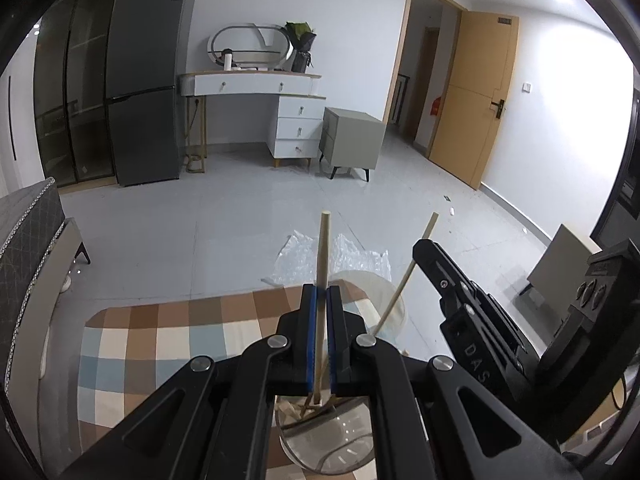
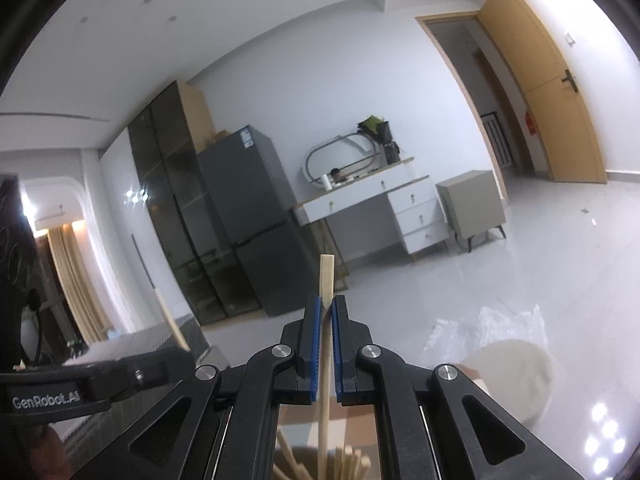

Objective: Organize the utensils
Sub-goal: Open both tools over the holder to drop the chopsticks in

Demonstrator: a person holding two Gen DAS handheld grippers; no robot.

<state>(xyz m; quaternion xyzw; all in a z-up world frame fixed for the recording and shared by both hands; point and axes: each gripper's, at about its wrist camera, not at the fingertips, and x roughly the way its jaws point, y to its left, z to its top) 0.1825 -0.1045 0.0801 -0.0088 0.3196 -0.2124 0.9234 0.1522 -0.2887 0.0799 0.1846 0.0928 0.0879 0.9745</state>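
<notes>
**Two chopsticks held over the glass, sorting under way**

One wooden chopstick (image 1: 323,256) clamped upright between the blue pads of the left gripper (image 1: 322,300), lower end reaching down into the clear glass holder (image 1: 328,446) below. A second chopstick (image 2: 325,280) pinched the same way in the right gripper (image 2: 325,312), jaws closed on its shaft, also above the holder.

Inside the glass: several more pale sticks, at least four tips visible from the right wrist, exact count hidden by the gripper bodies.

Judged roughly midway: some sticks already gathered, two in hand yet to be released. Nothing loose visible on the checked tablecloth (image 1: 160,344).

Beyond: round pale stool (image 2: 516,376), crinkled plastic sheet (image 1: 304,256) on the floor.
</notes>
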